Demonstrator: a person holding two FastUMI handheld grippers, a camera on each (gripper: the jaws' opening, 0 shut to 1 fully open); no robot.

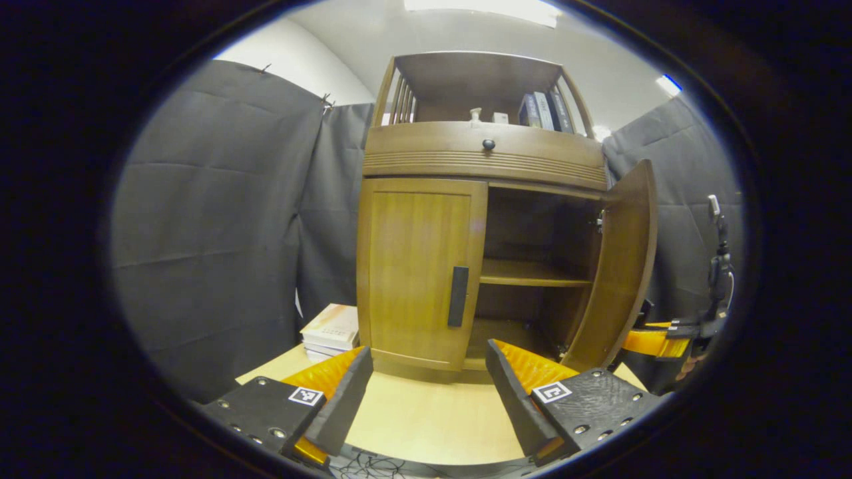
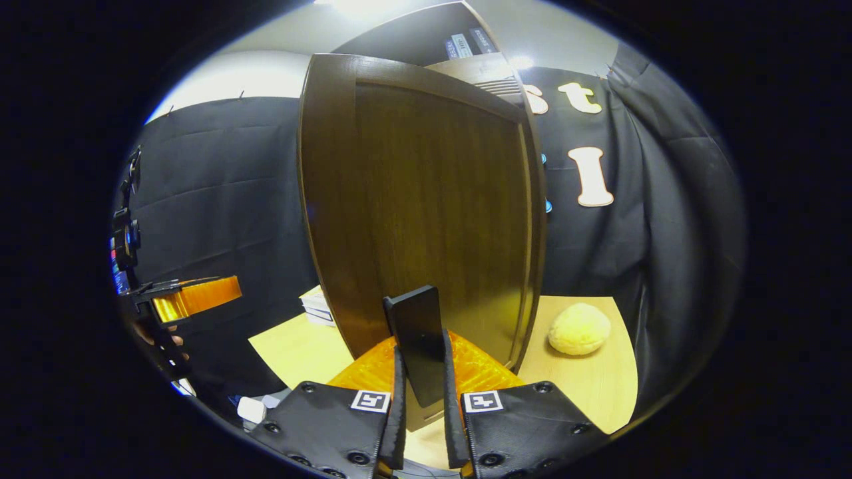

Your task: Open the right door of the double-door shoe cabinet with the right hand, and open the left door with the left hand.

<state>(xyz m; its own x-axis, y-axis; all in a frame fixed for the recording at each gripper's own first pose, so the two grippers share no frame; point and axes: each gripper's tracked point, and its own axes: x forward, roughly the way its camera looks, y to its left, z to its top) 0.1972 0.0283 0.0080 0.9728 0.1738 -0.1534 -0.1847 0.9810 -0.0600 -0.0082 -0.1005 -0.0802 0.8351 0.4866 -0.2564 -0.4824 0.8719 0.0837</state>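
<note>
The wooden shoe cabinet [image 1: 482, 159] stands on a light table. Its left door [image 1: 416, 266] is closed and carries a dark vertical handle [image 1: 458, 296]. The right door [image 1: 622, 266] is swung wide, baring the inner shelf [image 1: 532, 273]. My left gripper [image 1: 429, 382] is open, low in front of the closed door and apart from its handle. In the right gripper view the open right door [image 2: 426, 199] stands close ahead, and my right gripper [image 2: 423, 362] is shut on its dark handle [image 2: 416, 326]. The right gripper [image 1: 655, 340] also appears beside that door's edge.
A stack of books [image 1: 331, 329] lies on the table [image 1: 426, 419] left of the cabinet. A round yellow lump [image 2: 579, 329] sits on the table past the open door. Books [image 1: 542, 110] stand on the top shelf above a drawer knob [image 1: 488, 144]. Black cloth walls surround the booth.
</note>
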